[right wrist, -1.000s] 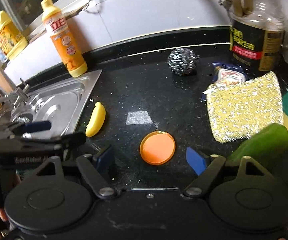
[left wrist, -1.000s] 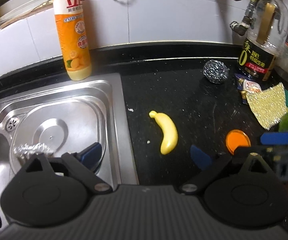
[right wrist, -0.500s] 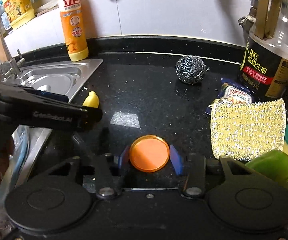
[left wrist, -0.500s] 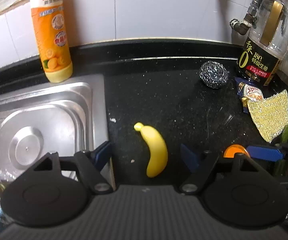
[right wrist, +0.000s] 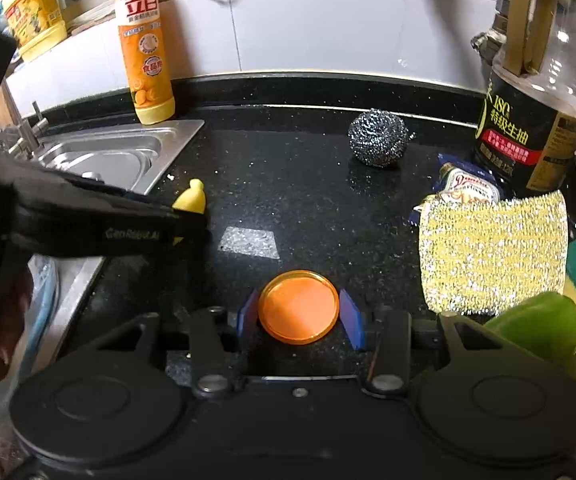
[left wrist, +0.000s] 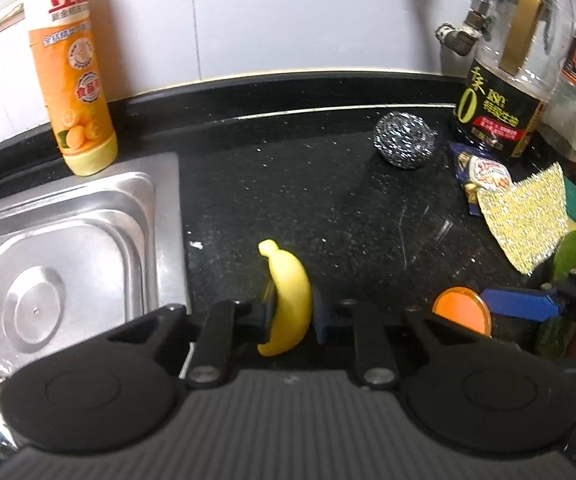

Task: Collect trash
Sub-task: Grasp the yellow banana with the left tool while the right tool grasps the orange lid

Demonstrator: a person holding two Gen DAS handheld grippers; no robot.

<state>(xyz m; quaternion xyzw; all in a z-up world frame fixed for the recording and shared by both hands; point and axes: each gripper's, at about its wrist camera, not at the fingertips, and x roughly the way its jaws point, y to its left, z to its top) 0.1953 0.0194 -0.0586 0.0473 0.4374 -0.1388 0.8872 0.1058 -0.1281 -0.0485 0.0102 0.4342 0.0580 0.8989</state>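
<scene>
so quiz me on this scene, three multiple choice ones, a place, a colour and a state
1. The scrubber sits
A. in the sink
B. on the counter
C. on the sponge

2. The round lid is
A. blue
B. green
C. orange

3. The soap bottle is
A. upright
B. on its side
C. upside down

Key: 1 B, it rests on the bare black top, apart from the other things; 2 C, the flat disc is plainly orange in both views; 3 A, it stands on its base with the cap up, against the wall.
</scene>
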